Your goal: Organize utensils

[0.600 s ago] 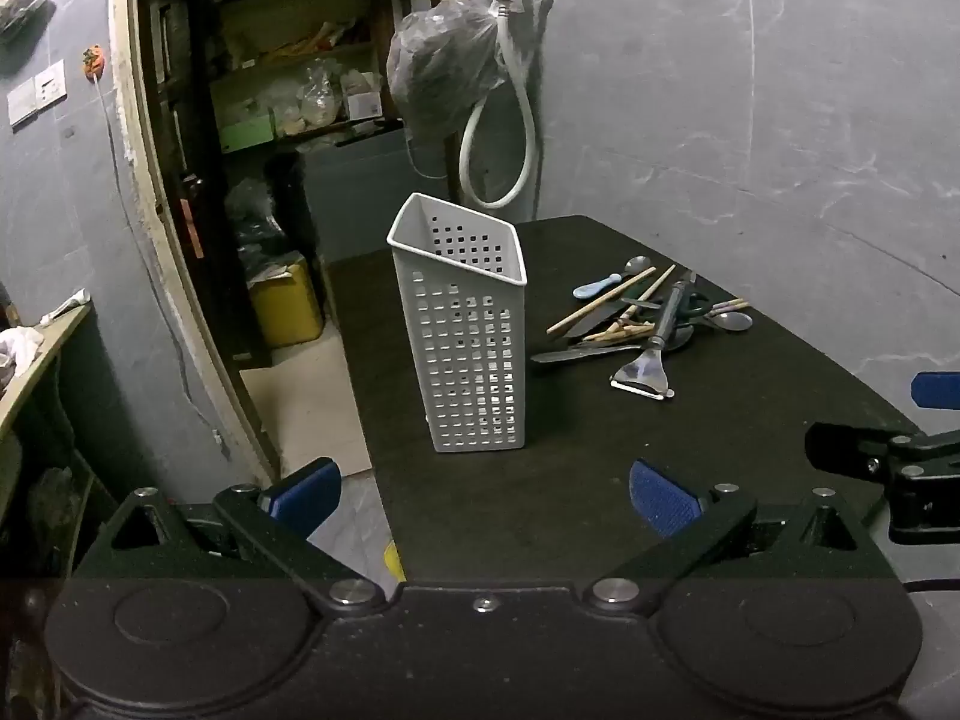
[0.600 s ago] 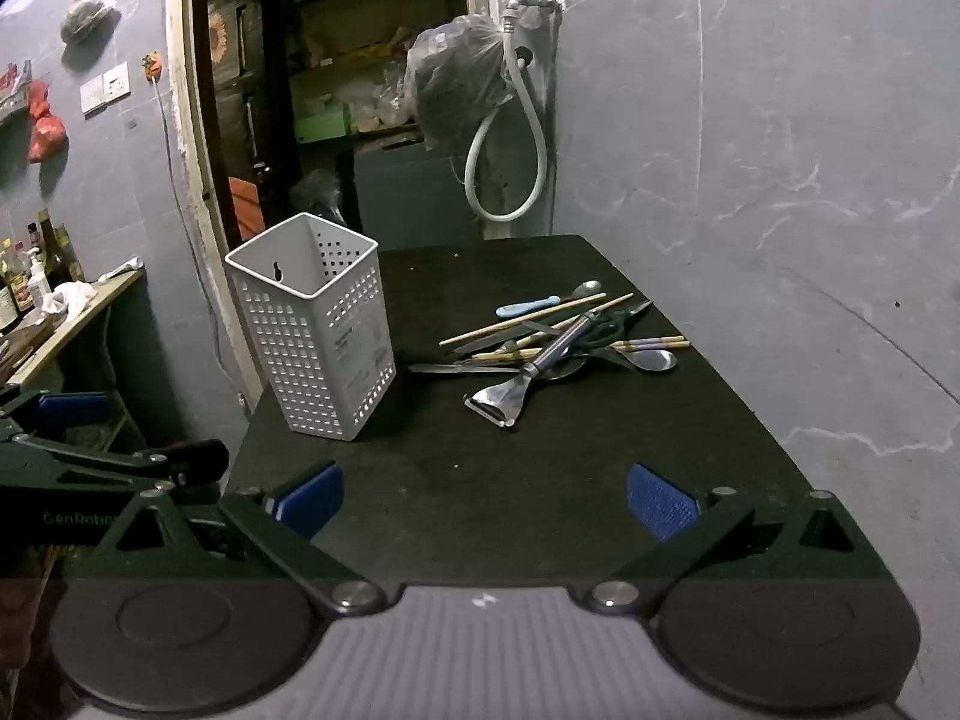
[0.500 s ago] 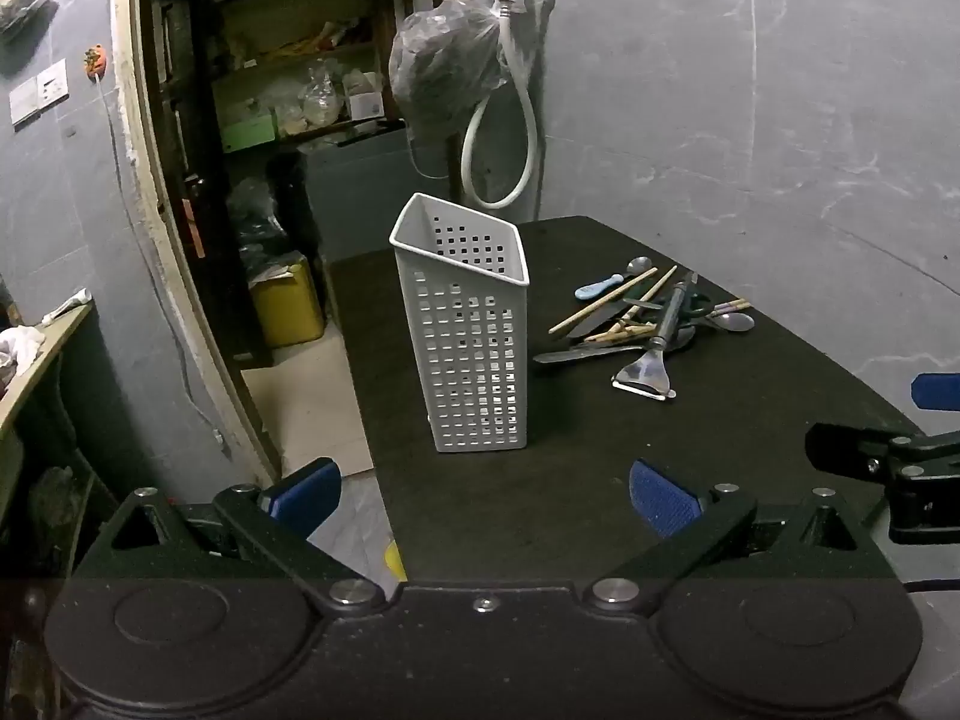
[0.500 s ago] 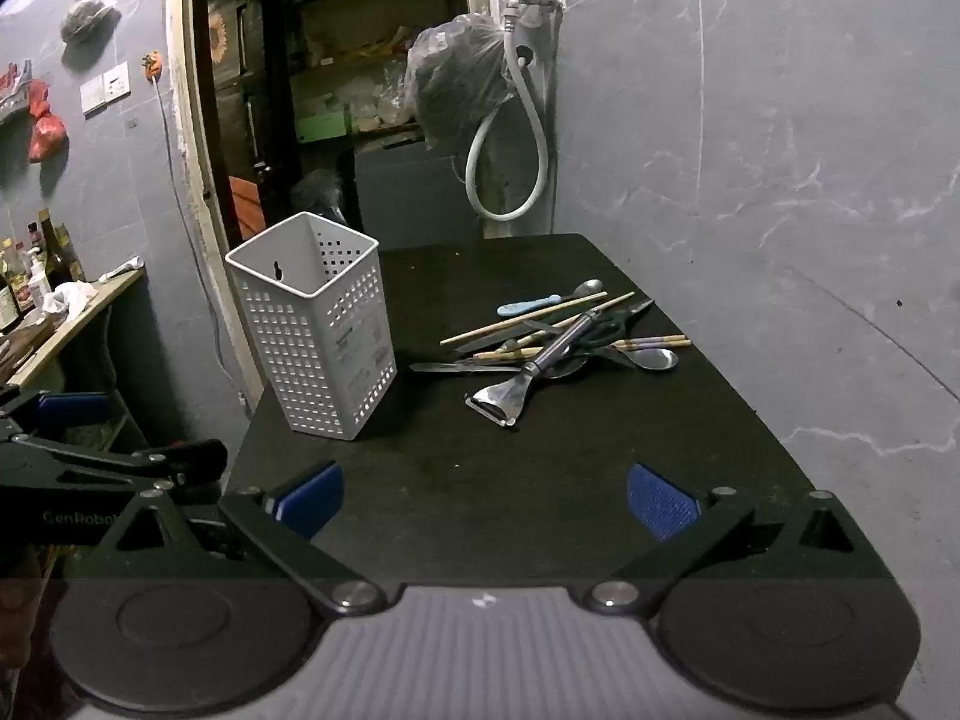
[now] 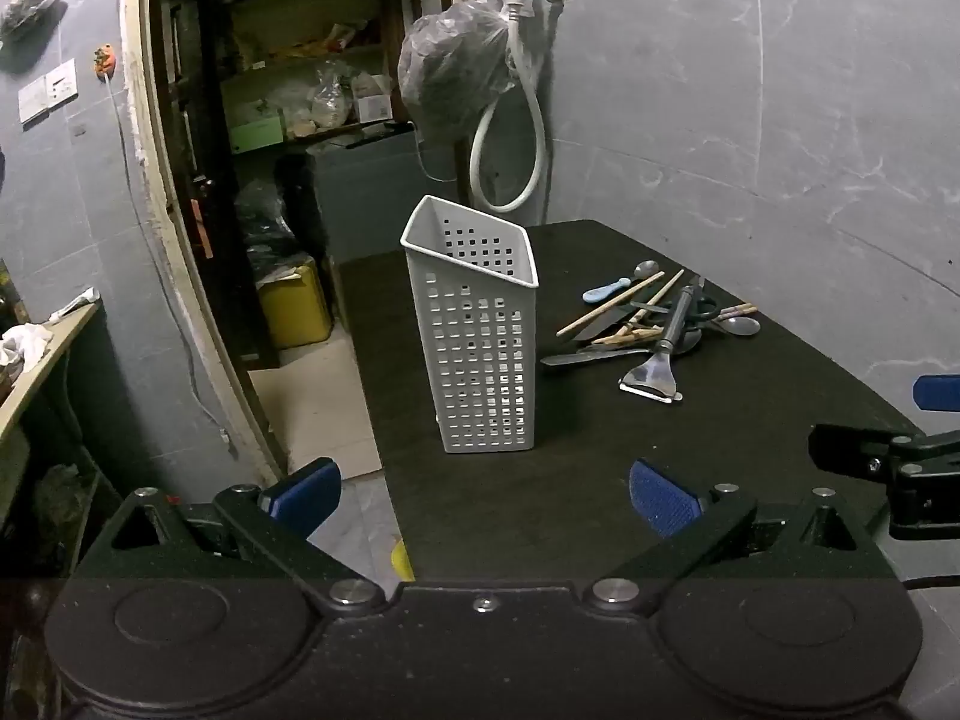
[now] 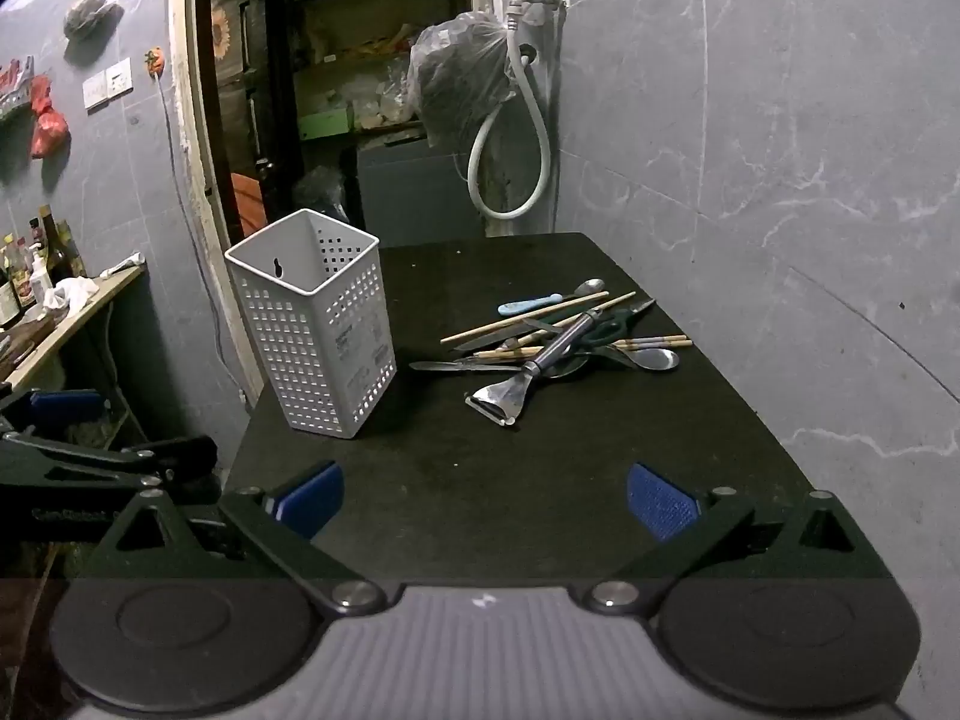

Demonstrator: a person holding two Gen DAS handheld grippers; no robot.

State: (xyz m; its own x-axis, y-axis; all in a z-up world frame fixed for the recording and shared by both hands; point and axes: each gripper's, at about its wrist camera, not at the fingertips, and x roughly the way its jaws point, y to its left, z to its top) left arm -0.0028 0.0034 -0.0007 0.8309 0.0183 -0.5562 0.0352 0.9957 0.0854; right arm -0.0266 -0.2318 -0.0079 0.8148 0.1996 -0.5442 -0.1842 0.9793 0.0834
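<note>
Change: none, both hands hold as before.
Left gripper: released, empty.
Right gripper: released, empty.
Perforated white plastic caddy: empty, at ten o'clock of mixed utensil pile; sorting unstarted.

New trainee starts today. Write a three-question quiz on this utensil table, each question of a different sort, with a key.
1. True or false: the white perforated caddy stands upright and looks empty.
2. Which utensil lies nearest the right gripper? A) blue-handled spoon B) metal peeler C) chopsticks
3. Fill in: both the left gripper and the right gripper are ____, holding nothing.

Key: 1 true; 2 B; 3 open
</note>
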